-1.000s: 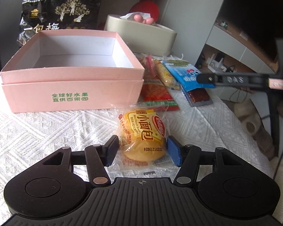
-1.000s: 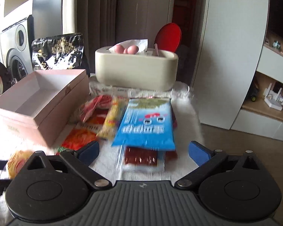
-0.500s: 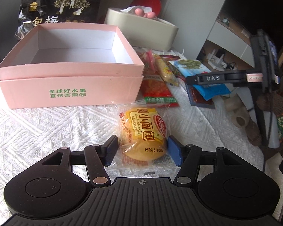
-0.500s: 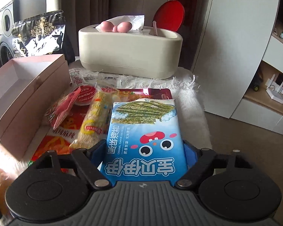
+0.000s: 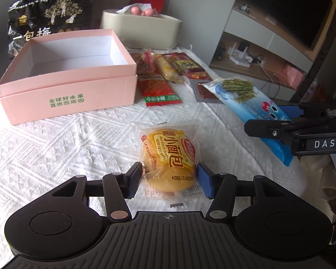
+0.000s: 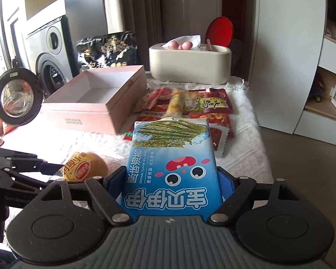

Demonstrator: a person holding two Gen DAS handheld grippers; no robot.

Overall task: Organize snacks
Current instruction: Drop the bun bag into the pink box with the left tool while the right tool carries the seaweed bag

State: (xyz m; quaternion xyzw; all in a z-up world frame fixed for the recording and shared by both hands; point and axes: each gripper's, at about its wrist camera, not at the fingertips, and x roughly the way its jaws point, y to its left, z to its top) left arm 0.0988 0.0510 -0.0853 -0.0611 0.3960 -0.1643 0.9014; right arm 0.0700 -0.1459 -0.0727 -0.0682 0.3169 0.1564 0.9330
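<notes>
My left gripper (image 5: 170,179) is shut on a small yellow bread packet (image 5: 169,157) and holds it over the white cloth. My right gripper (image 6: 170,183) is shut on a blue seaweed snack bag (image 6: 171,165), lifted clear of the table; both show in the left wrist view, the gripper (image 5: 295,123) at the right with the bag (image 5: 250,103). The open pink box (image 5: 67,78) stands empty at the back left. Several loose snack packets (image 5: 165,74) lie to the right of the box. The bread (image 6: 85,167) and left gripper's arm show at lower left of the right wrist view.
A black snack bag (image 5: 49,20) stands behind the box. A beige tissue holder (image 5: 141,27) sits at the back of the table. The table's right edge (image 6: 257,134) drops to the floor. A washing machine (image 6: 49,51) stands far left.
My right gripper moved onto the blue seaweed bag, shut on it and lifted it back off the pile. My left gripper has risen a little with the bread.
</notes>
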